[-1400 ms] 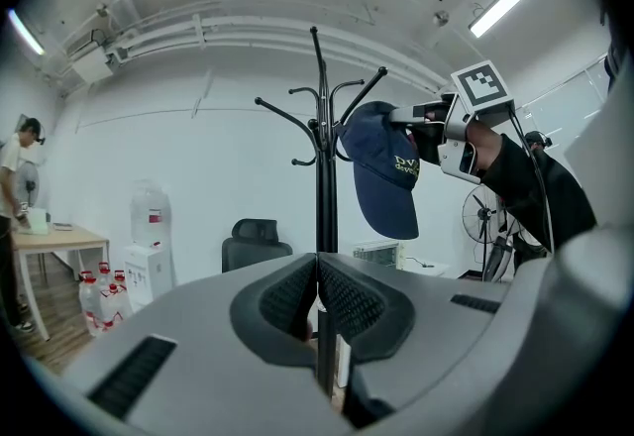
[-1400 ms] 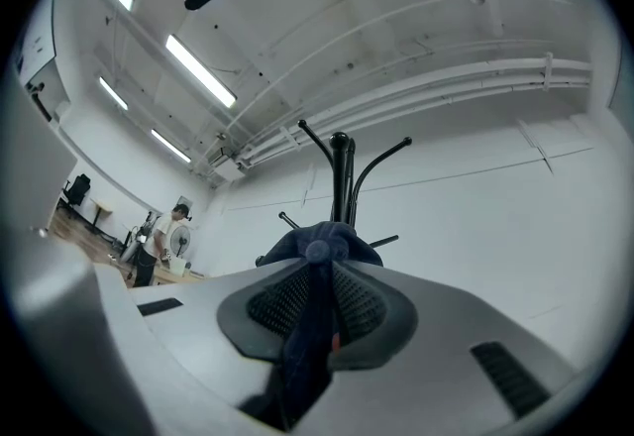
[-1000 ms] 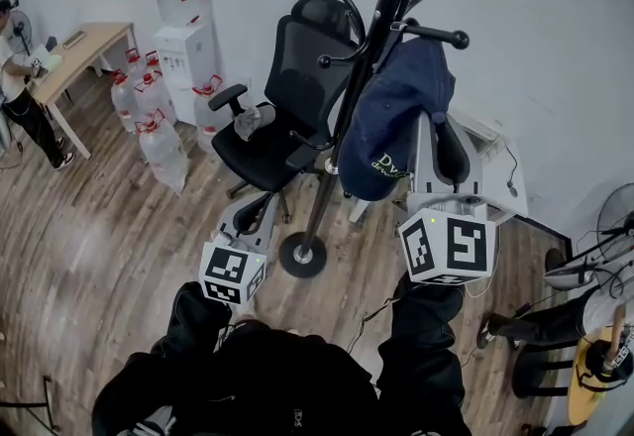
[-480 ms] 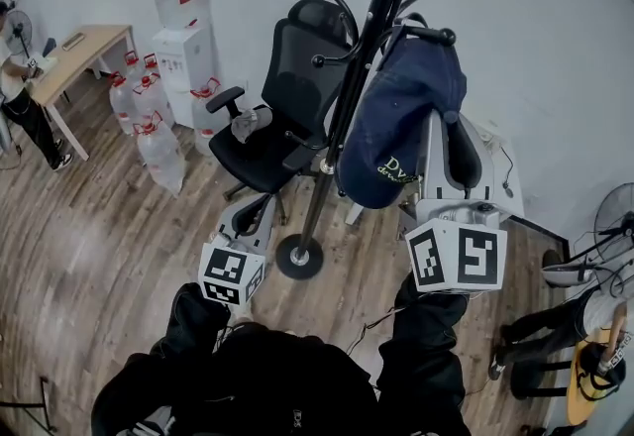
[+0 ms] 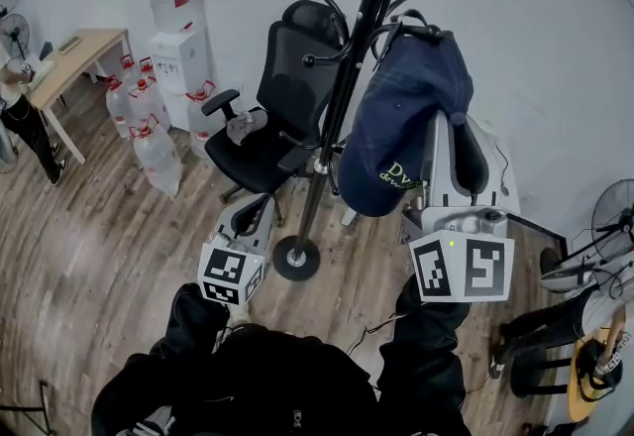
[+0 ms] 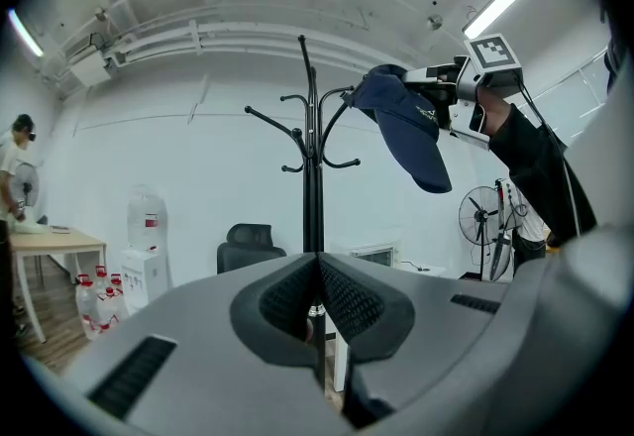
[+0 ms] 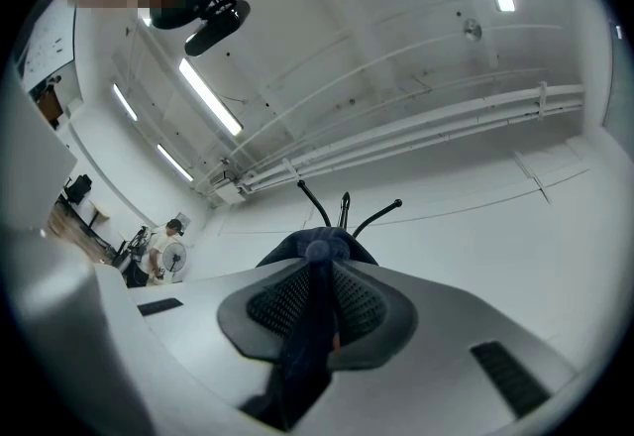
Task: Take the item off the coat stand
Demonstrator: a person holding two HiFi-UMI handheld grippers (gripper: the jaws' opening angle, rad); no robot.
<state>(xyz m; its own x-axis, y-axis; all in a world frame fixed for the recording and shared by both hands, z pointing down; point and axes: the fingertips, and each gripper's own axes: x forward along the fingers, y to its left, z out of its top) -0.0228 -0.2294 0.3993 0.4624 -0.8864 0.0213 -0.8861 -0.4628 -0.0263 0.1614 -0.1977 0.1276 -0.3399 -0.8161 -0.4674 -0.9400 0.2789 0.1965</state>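
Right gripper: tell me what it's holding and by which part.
The navy cap, clamped in the right gripper by a fold of crown fabric near its top button.

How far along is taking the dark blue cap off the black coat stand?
Done: the right gripper is clamped on the dark blue fabric cap. In hand: the cap sits at an upper hook of the black metal coat stand, not yet clear. Left: carrying it away. The left gripper, shut, holds nothing.

Cap [image 5: 398, 117] just right of coat stand [image 5: 335, 122], office chair [image 5: 289, 77] behind, water bottles [image 5: 156, 149] far left.
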